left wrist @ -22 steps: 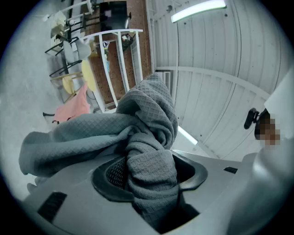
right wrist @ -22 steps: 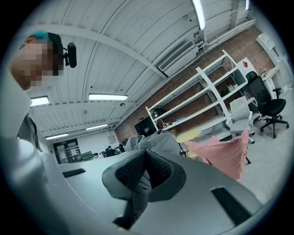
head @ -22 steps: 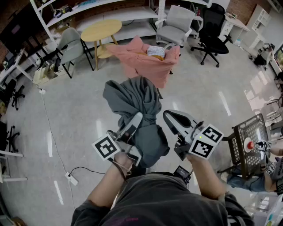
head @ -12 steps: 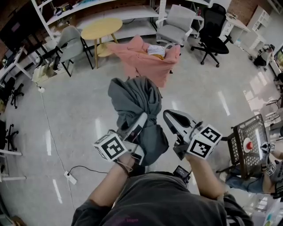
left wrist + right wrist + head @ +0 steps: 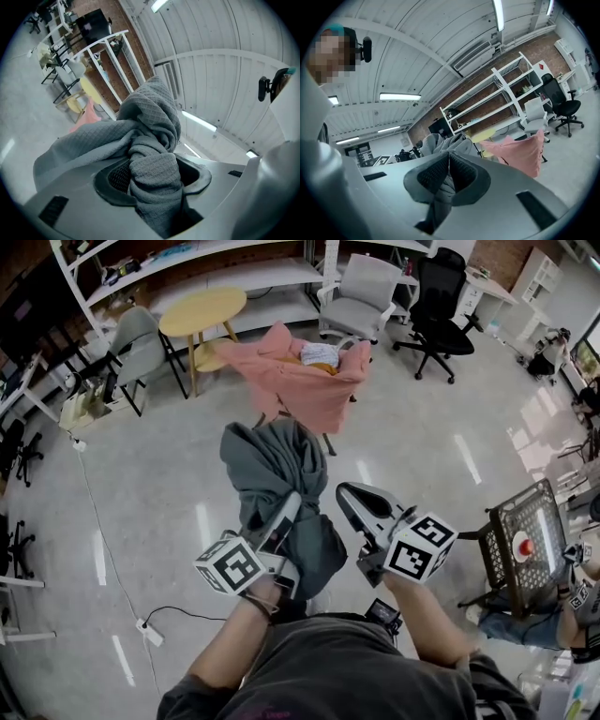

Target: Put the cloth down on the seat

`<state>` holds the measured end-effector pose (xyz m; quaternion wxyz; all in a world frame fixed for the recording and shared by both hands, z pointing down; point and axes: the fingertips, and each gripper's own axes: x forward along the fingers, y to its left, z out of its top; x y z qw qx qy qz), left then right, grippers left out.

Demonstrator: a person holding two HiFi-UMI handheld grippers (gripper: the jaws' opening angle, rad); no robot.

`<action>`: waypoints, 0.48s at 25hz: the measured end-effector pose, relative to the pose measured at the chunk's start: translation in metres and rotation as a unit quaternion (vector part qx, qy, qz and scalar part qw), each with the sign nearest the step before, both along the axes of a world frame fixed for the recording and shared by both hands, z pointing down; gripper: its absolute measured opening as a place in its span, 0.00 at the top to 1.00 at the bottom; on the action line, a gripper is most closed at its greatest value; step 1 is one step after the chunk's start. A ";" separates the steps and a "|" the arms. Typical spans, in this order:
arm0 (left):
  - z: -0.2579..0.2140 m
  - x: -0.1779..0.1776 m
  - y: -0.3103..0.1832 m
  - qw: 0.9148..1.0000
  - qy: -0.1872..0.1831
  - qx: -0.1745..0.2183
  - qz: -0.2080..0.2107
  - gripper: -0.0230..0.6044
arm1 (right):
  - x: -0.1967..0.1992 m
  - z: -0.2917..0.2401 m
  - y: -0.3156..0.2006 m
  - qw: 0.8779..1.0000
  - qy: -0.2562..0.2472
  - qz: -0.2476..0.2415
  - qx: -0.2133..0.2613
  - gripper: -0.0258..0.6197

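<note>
A grey cloth (image 5: 277,460) is held aloft in a bunch above the floor (image 5: 141,484). The jaws of the left gripper (image 5: 284,514) are clamped on it, well short of the pink-draped chair (image 5: 314,381) that looks the likeliest seat. The right gripper (image 5: 352,498), just beside the cloth, has its jaws together at the tips. The bulky wad could slip from its single grip, or slide off the draped seat if released too early. Which chair is meant is unclear, as pink fabric hides the seat pan. It is also unclear whether the grey strip behind the right pads is nipped or merely beyond them.
</note>
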<state>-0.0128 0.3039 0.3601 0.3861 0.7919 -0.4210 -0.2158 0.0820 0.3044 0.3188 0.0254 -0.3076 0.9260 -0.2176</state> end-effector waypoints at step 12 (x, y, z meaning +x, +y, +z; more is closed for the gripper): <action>0.016 -0.050 -0.077 1.000 -0.007 -0.010 0.029 0.59 | -0.045 0.013 -0.072 1.000 0.001 0.024 -0.016 0.93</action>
